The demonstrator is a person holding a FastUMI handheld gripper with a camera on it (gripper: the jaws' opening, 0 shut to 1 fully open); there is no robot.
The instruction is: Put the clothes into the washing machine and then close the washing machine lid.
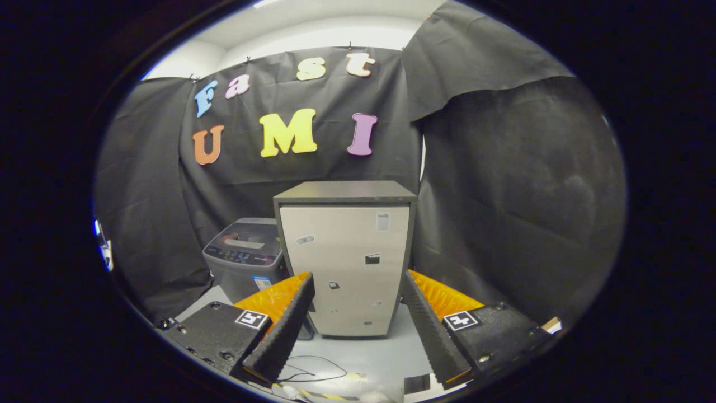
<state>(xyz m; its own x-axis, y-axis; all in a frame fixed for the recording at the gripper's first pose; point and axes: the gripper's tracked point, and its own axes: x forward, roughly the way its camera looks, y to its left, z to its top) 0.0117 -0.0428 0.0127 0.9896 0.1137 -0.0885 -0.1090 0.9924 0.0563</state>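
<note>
In the gripper view my gripper (358, 313) sits at the bottom of the frame, fingers spread wide with nothing between them. The washing machine (244, 257) stands left of centre, beyond my left finger (282, 330) and up against the left side of a tall pale cabinet (347, 263), which faces me straight ahead between the fingers. Its lid looks down; I see no clothes. So I judge the machine lies ahead and leftward. Stickers on the cabinet and machine are too small to read.

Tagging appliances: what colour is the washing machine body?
Grey, with a dark lid; gripper view, washing machine left of the cabinet.
</note>
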